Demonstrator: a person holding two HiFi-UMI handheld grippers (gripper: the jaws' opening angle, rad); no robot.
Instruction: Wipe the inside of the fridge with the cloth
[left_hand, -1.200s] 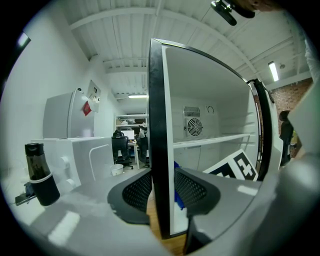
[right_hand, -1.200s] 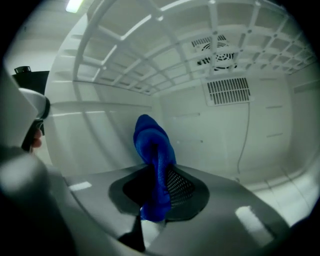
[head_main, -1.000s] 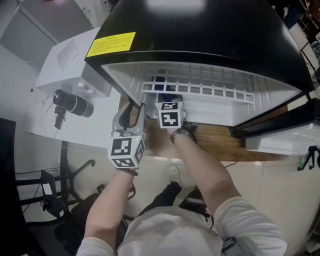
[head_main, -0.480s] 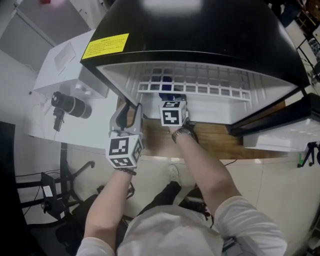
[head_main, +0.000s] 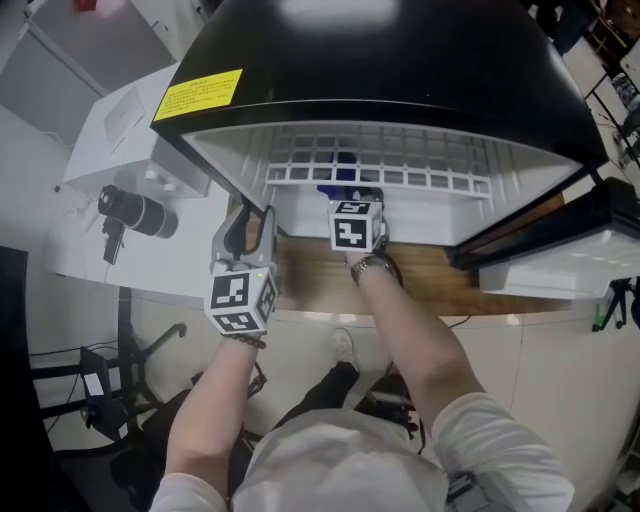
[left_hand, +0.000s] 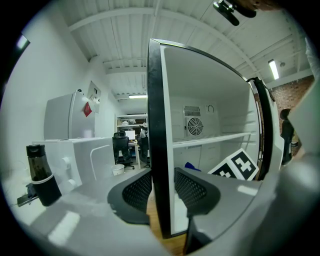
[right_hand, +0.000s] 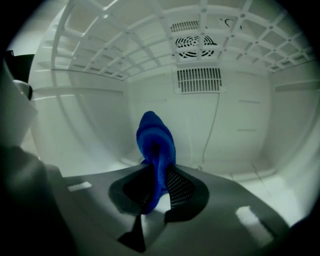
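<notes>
Blue cloth (right_hand: 152, 137) clamped in right gripper (right_hand: 156, 177) jaws; left gripper (left_hand: 162, 187) jaws clamp fridge wall (left_hand: 155, 100).

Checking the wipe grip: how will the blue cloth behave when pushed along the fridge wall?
The blue cloth bunches in folds out of the right claw, so it is probably floppy and will flatten rather than push back. Its fuzzy-looking surface suggests it is light and should drag, not slide. Held only by a narrow pinch, it may pull loose under hard rubbing.

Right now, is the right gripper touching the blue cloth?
Touching. The right gripper view shows the right gripper with both pads pressed on the blue cloth, which stands up between them.
</notes>
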